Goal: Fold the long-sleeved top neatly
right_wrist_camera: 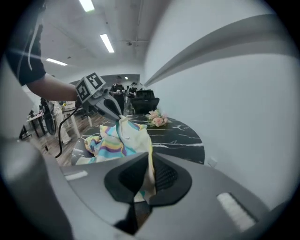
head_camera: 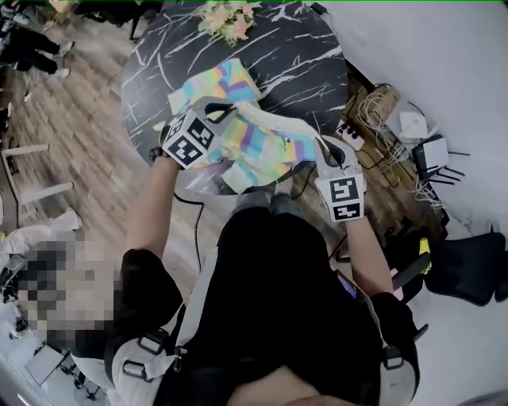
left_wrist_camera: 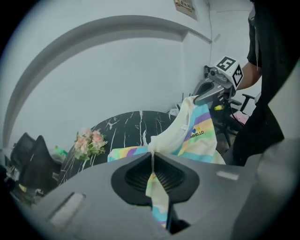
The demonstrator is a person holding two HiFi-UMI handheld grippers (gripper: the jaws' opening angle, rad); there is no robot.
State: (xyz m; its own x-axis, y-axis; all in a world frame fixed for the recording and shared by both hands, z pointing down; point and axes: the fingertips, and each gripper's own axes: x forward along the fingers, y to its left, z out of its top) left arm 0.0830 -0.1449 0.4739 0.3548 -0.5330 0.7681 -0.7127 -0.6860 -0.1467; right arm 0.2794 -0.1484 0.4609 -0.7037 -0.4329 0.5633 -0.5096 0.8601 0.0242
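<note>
head view: the left gripper (head_camera: 225, 112) and the right gripper (head_camera: 324, 149) are both raised over the near edge of the round black marble table (head_camera: 302, 55). the rainbow-striped long-sleeved top (head_camera: 258, 139) is held up between them, and its far part trails down onto the table toward the middle. a bunch of flowers (head_camera: 228, 17) sits at the far edge.

left gripper view: the jaws are pressed together on a thin fold of the top (left_wrist_camera: 201, 136), with cloth hanging down between the pads. the top runs out to the right gripper (left_wrist_camera: 209, 93), which pinches its other end. the lower part lies on the table (left_wrist_camera: 126, 126), and the flowers (left_wrist_camera: 89, 142) are by its left edge.

right gripper view: these jaws are also clamped tight on a cream edge of the top (right_wrist_camera: 119, 138). the cloth leads away to the left gripper (right_wrist_camera: 108, 107) above the table (right_wrist_camera: 183, 136), with the flowers (right_wrist_camera: 157, 118) at the far edge.
</note>
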